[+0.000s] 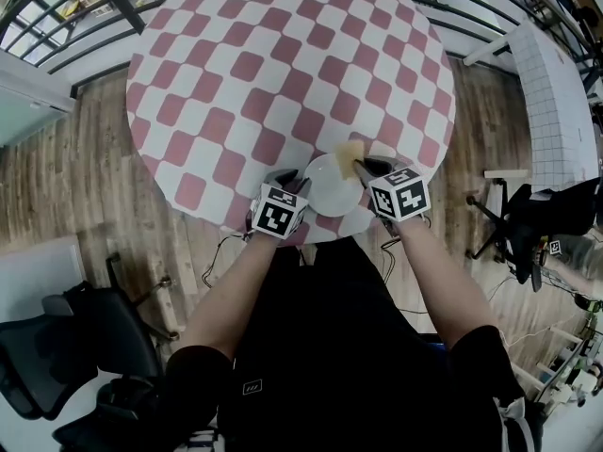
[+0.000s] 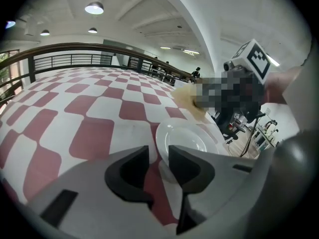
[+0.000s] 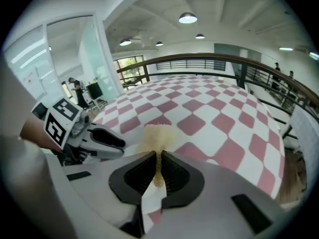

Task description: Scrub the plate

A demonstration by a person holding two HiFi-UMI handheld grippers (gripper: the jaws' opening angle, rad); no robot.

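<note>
We're up on a gallery with a dark railing (image 1: 57, 8) running round it and a wooden floor (image 1: 75, 177) underfoot. Filling the upper half of the head view is a round table (image 1: 283, 64) under a pink-and-white chequered cloth. The white plate (image 1: 332, 185) sits right at the table's near edge, just in front of the person, low and centre in that view, probably so both arms reach it without stretching. The left gripper (image 1: 290, 179) comes in at the plate's left side. In its own view the jaws (image 2: 158, 158) stand close together with the near rim of the plate (image 2: 182, 139) in the narrow gap, so I take it as pinching the rim, a hold meant to keep the dish from skating across the cloth. The right gripper (image 1: 363, 168) is clamped on a thin yellowish sponge (image 1: 353, 152), which stands up from between its jaws (image 3: 158, 158) in the right gripper view, its free end (image 3: 158, 133) sticking out ahead. From above, the sponge lies at the plate's upper-right rim, touching it or very nearly — I can't tell which. One gripper anchors and the other is poised to rub, so the scrubbing looks set to run across the plate's face.
</note>
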